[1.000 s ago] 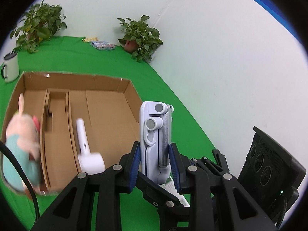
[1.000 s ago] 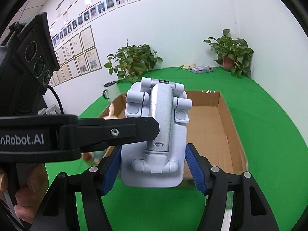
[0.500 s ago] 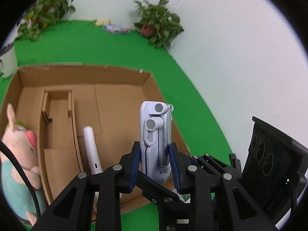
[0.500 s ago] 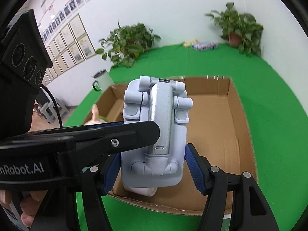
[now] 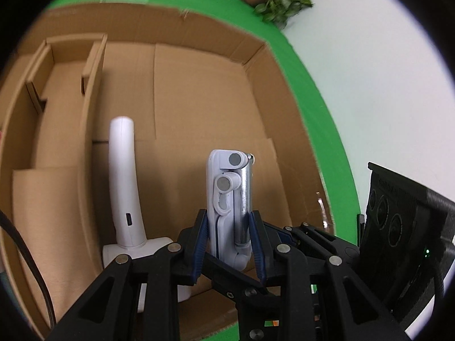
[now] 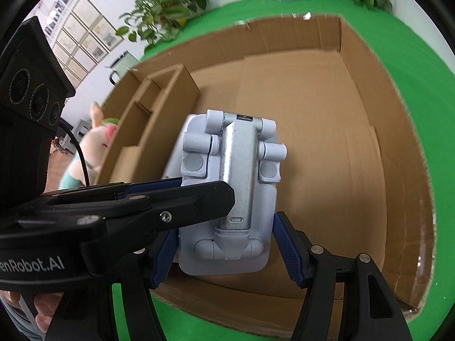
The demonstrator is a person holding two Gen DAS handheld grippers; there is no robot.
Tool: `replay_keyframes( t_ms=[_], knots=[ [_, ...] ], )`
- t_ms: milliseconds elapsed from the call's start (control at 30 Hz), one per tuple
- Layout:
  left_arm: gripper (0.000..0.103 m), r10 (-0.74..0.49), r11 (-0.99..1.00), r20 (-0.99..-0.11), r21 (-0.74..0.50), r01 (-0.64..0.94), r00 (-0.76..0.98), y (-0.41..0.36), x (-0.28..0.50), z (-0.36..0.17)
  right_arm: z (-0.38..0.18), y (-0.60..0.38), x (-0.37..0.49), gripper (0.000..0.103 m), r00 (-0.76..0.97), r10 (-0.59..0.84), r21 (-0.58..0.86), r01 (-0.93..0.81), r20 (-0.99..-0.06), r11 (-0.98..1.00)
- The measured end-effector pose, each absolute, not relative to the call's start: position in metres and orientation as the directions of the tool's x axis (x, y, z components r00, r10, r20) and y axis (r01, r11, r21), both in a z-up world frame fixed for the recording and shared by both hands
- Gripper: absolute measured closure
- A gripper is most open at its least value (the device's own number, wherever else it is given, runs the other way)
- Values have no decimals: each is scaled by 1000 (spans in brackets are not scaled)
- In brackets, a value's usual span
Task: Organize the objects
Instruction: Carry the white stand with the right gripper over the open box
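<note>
Left wrist view showed a box of brown cardboard on the green tabletop, split by card dividers into narrow bays on its left and one wide bay. A white wand on a flat base lay in the wide bay, just beside the divider; the narrow bays showed only bare card. The stand, a folded white and silver piece, hung over the wide bay, right of the wand and apart from it. The left claw pinched the stand's thin edges between its blue pads. In the right wrist view, the right claw clamped the same stand across its broad base, the left claw's black finger crossing in front. A plush pig stood outside the box, past its left wall.
</note>
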State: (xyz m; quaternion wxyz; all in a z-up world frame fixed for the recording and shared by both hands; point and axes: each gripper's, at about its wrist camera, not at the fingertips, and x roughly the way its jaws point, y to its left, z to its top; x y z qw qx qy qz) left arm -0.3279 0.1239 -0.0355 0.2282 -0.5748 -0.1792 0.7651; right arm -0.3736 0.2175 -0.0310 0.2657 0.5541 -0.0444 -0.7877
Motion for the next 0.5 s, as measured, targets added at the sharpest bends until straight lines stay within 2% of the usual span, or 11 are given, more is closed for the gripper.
replay_keyframes(
  t_ms=[267, 500],
  knots=[
    [74, 490, -872, -841, -479, -104, -230, 121, -332, -39, -57, 218, -384, 40, -163, -486, 416, 332, -859, -846],
    [74, 485, -874, -802, -455, -169, -348, 100, -317, 10, -57, 221, -386, 37, -137, -514, 455, 316, -847, -833]
  ],
)
